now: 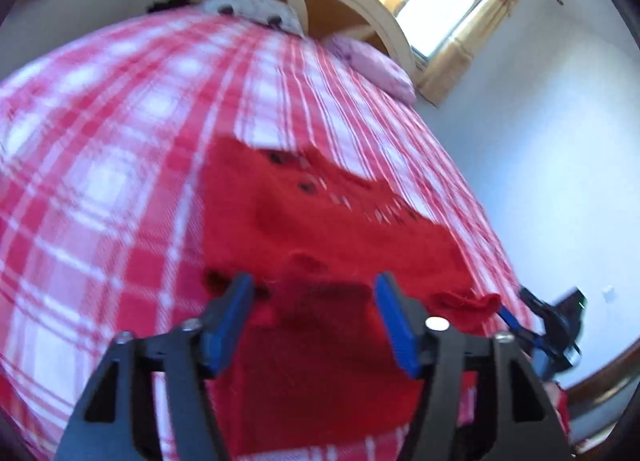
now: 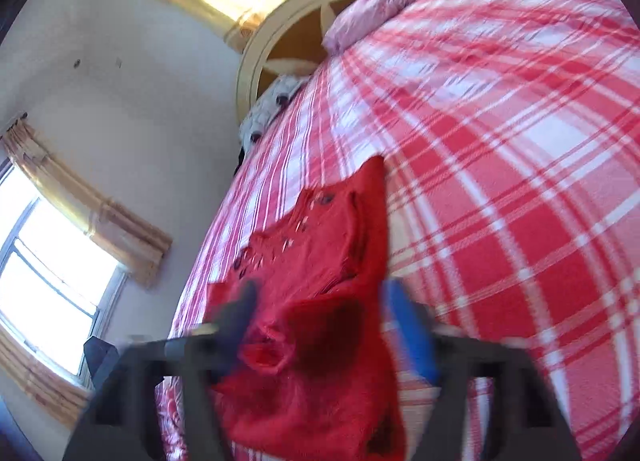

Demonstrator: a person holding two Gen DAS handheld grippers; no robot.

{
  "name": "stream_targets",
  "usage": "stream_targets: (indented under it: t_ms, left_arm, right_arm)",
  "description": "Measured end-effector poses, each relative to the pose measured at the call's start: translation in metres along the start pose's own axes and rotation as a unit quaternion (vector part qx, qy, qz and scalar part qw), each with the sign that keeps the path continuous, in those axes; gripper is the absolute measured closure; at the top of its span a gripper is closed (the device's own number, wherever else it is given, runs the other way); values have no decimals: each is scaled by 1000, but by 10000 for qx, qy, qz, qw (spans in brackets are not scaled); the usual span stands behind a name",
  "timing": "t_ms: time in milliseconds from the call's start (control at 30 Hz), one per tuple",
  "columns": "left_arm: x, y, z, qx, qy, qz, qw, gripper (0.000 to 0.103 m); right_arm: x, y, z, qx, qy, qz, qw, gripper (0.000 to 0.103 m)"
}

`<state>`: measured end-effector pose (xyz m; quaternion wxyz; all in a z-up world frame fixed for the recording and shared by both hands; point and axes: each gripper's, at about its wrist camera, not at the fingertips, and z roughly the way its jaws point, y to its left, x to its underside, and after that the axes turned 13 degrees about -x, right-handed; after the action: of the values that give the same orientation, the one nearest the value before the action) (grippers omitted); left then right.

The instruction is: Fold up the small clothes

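My left gripper (image 1: pixel 316 321) and right gripper (image 2: pixel 320 325) both stand spread, pinching nothing. The red sweater (image 1: pixel 320 221) lies low centre on the checked bedspread (image 1: pixel 100 141). I judge the loose cuff (image 1: pixel 468 301) may spring open, undoing my fold.

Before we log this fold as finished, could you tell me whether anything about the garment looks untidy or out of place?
Yes. The red sweater lies unevenly on the plaid bedspread; a cuff sticks out at its near edge, bunched rather than tucked flat. Both views are blurred, so finer detail is unclear.
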<state>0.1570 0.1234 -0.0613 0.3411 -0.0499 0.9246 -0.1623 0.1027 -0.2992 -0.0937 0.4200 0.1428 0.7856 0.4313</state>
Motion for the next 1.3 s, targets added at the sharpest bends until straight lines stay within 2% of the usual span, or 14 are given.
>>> stream_targets:
  t_ms: [100, 200, 367, 600, 733, 800, 867, 933, 1000, 1133, 1200, 1267, 1300]
  left_arm:
    - [-2, 6, -9, -224, -267, 164, 9993, 28]
    - [5, 12, -9, -450, -300, 397, 9977, 26]
    - [16, 1, 9, -434, -162, 853, 9953, 26]
    - [3, -16, 45, -448, 54, 948, 9945, 26]
    - [2, -29, 54, -630, -80, 1271, 9898, 26]
    - [3, -32, 56, -566, -109, 1320, 9896, 27]
    - [7, -35, 57, -527, -134, 1391, 9888, 31]
    - [10, -40, 57, -496, -127, 1477, 9877, 51]
    - [12, -44, 60, -407, -20, 1556, 9870, 61]
    - [13, -47, 63, -468, -11, 1618, 9857, 61]
    - [12, -43, 66, -376, 58, 1447, 9887, 61]
    - [13, -41, 65, -318, 51, 1376, 9900, 67]
    - [15, -41, 62, -309, 32, 1378, 9900, 77]
  right_arm:
    - [-3, -11, -14, -24, -159, 211, 9996, 26]
    - [0, -12, -19, 153, -180, -10, 9997, 26]
    - [14, -4, -3, 509, 256, -557, 9968, 26]
    - [20, 20, 15, 737, 497, -1416, 9859, 26]
    - [16, 23, 25, 900, 601, -1657, 9802, 26]
    - [15, 23, 32, 964, 703, -1730, 9777, 26]
    - [12, 26, 40, 983, 803, -1858, 9744, 26]
    - [9, 27, 51, 1023, 910, -1976, 9707, 26]
    - [7, 27, 64, 1143, 984, -2106, 9659, 26]
    - [9, 33, 88, 1190, 1174, -2425, 9557, 26]
    - [13, 34, 101, 1320, 1328, -2619, 9468, 33]
    - [16, 32, 111, 1589, 1519, -2666, 9384, 76]
    - [17, 31, 110, 1636, 1491, -2675, 9378, 76]
